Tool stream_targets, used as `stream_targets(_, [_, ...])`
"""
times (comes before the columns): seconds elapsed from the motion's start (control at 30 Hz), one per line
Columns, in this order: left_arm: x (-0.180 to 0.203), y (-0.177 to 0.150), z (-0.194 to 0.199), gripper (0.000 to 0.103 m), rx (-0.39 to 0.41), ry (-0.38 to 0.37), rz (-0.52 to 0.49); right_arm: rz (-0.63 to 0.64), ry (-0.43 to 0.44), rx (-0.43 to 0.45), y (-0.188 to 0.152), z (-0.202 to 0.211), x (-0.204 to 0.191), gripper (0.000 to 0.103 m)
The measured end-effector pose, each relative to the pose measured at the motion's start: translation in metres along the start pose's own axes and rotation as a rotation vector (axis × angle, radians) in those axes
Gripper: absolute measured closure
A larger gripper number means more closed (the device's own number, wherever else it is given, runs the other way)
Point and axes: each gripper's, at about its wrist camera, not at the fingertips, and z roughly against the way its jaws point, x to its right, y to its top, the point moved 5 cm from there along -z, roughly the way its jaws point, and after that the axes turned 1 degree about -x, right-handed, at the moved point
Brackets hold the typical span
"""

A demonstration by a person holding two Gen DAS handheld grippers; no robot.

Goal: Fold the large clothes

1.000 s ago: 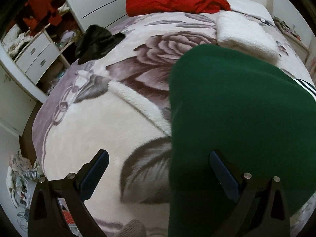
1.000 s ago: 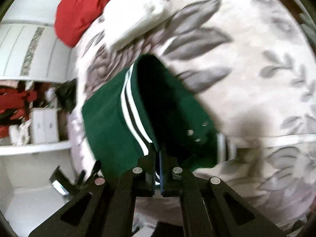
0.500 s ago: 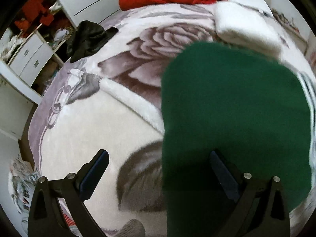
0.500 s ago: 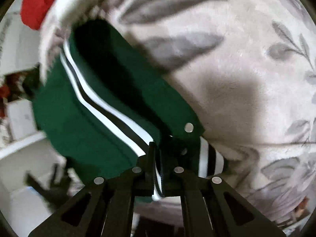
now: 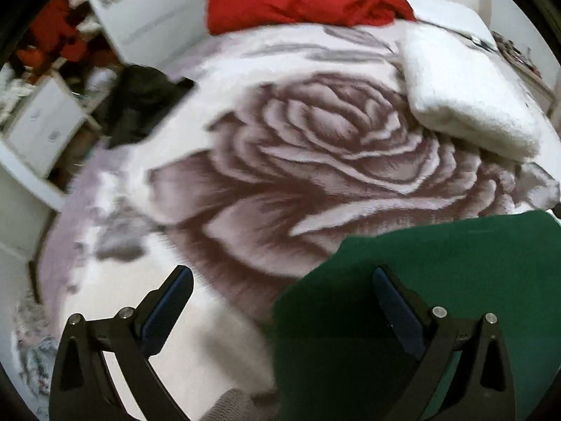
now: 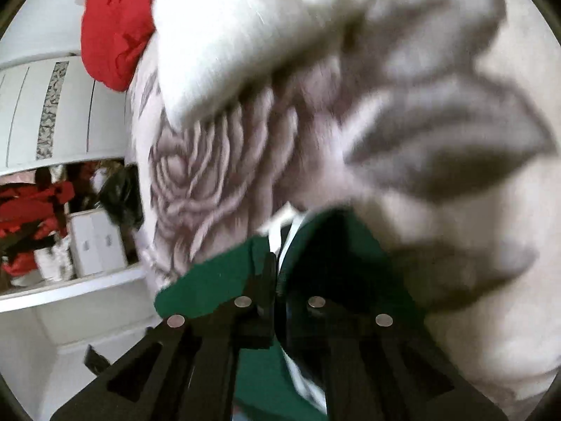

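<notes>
Right gripper (image 6: 277, 280): clenched on green garment (image 6: 217, 280); only its view shows the white stripes.
Left gripper (image 5: 280, 301): spread wide, empty, above rose blanket (image 5: 315, 140).

The left wrist view looked from above and close, forward across the rose-patterned blanket (image 5: 315, 147) toward the bed's far end. The right wrist view sat closer, rolled sideways. Both shared the folded white blanket (image 5: 466, 98), red garment (image 6: 112, 31) and green garment (image 5: 438, 280).

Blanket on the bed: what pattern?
Pale blanket with a large mauve-grey rose and leaves; clearest in the left wrist view.
</notes>
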Motion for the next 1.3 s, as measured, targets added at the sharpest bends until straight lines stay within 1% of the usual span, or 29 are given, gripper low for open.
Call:
stream_targets(0.03, [0.000,0.002,-0.009,0.000,-0.022,-0.024,0.016,-0.004,-0.027,0.026,0.007,0.003,0.000,0.100])
stream_targets(0.07, [-0.002,0.002,-0.019,0.000,-0.059,-0.038,0.028,-0.012,-0.045,0.034,0.012,0.004,0.001,0.100])
stream_targets(0.1, [-0.004,0.004,-0.023,0.000,-0.076,-0.049,0.037,-0.018,-0.072,0.025,0.017,-0.004,0.005,0.100])
stream_targets(0.17, [-0.011,0.006,-0.021,0.000,-0.086,-0.082,0.079,0.011,-0.128,-0.029,0.019,-0.022,0.008,0.100])
stream_targets(0.2, [-0.016,0.006,-0.014,0.000,-0.086,-0.093,0.101,0.023,-0.153,-0.076,0.019,-0.031,0.010,0.100])
stream_targets(0.23, [-0.018,0.005,-0.009,0.000,-0.085,-0.094,0.111,0.015,-0.141,-0.106,0.019,-0.033,0.011,0.099])
stream_targets(0.3, [-0.026,0.003,0.005,0.000,-0.080,-0.079,0.134,-0.030,-0.050,-0.170,0.012,-0.021,0.015,0.092])
stream_targets(0.33, [-0.030,0.001,0.014,0.000,-0.073,-0.064,0.147,-0.041,-0.018,-0.184,0.003,-0.009,0.021,0.084])
stream_targets(0.37, [-0.035,-0.002,0.023,0.000,-0.064,-0.054,0.156,-0.044,0.000,-0.190,-0.004,0.003,0.024,0.073])
stream_targets(0.43, [-0.045,-0.011,0.041,0.000,-0.043,-0.030,0.177,-0.031,-0.008,-0.199,-0.032,0.030,0.034,0.065])
stream_targets(0.5, [-0.053,-0.021,0.054,0.000,-0.034,-0.001,0.193,-0.020,-0.033,-0.248,-0.065,0.045,0.051,0.065])
stream_targets(0.57, [-0.062,-0.034,0.063,0.000,-0.034,0.037,0.199,-0.032,-0.079,-0.301,-0.099,0.051,0.069,0.064])
stream_targets(0.6, [-0.067,-0.041,0.065,0.000,-0.039,0.057,0.202,-0.043,-0.088,-0.329,-0.116,0.050,0.078,0.064])
stream_targets(0.63, [-0.072,-0.048,0.068,0.000,-0.047,0.076,0.208,-0.052,-0.078,-0.358,-0.131,0.045,0.085,0.064])
stream_targets(0.7, [-0.083,-0.062,0.070,0.000,-0.070,0.098,0.225,-0.075,-0.025,-0.418,-0.154,0.032,0.095,0.064])
stream_targets(0.73, [-0.088,-0.069,0.070,0.000,-0.084,0.106,0.235,-0.073,-0.009,-0.431,-0.162,0.025,0.097,0.064])
stream_targets(0.8, [-0.095,-0.081,0.067,0.000,-0.115,0.125,0.239,-0.044,-0.018,-0.424,-0.169,0.016,0.096,0.065])
stream_targets(0.83, [-0.095,-0.085,0.066,0.000,-0.125,0.132,0.234,-0.043,-0.040,-0.385,-0.169,0.015,0.096,0.074])
stream_targets(0.87, [-0.095,-0.089,0.064,0.000,-0.136,0.136,0.229,-0.045,-0.057,-0.363,-0.171,0.013,0.094,0.094])
stream_targets(0.9, [-0.094,-0.091,0.064,0.000,-0.144,0.132,0.227,-0.040,-0.075,-0.330,-0.172,0.015,0.091,0.100])
stream_targets(0.97, [-0.088,-0.091,0.066,0.000,-0.133,0.112,0.221,-0.033,-0.118,-0.234,-0.172,0.033,0.082,0.100])
stream_targets(1.0, [-0.083,-0.090,0.067,0.000,-0.124,0.104,0.210,-0.026,-0.132,-0.207,-0.171,0.042,0.077,0.100])
stream_targets(1.03, [-0.079,-0.088,0.067,0.000,-0.118,0.096,0.200,-0.036,-0.146,-0.161,-0.169,0.061,0.073,0.101])
stream_targets(1.07, [-0.073,-0.087,0.066,0.000,-0.113,0.090,0.188,-0.053,-0.147,-0.137,-0.167,0.075,0.075,0.101])
stream_targets(1.13, [-0.060,-0.087,0.057,0.000,-0.124,0.089,0.155,-0.062,-0.195,-0.100,-0.164,0.088,0.084,0.101])
stream_targets(1.2, [-0.050,-0.091,0.045,0.000,-0.142,0.080,0.130,-0.088,-0.228,-0.133,-0.162,0.081,0.102,0.101])
stream_targets(1.23, [-0.048,-0.094,0.041,0.000,-0.152,0.093,0.120,-0.111,-0.245,-0.167,-0.165,0.064,0.115,0.101])
stream_targets(1.3, [-0.052,-0.096,0.039,0.000,-0.152,0.103,0.116,-0.089,-0.276,-0.224,-0.173,0.033,0.118,0.101])
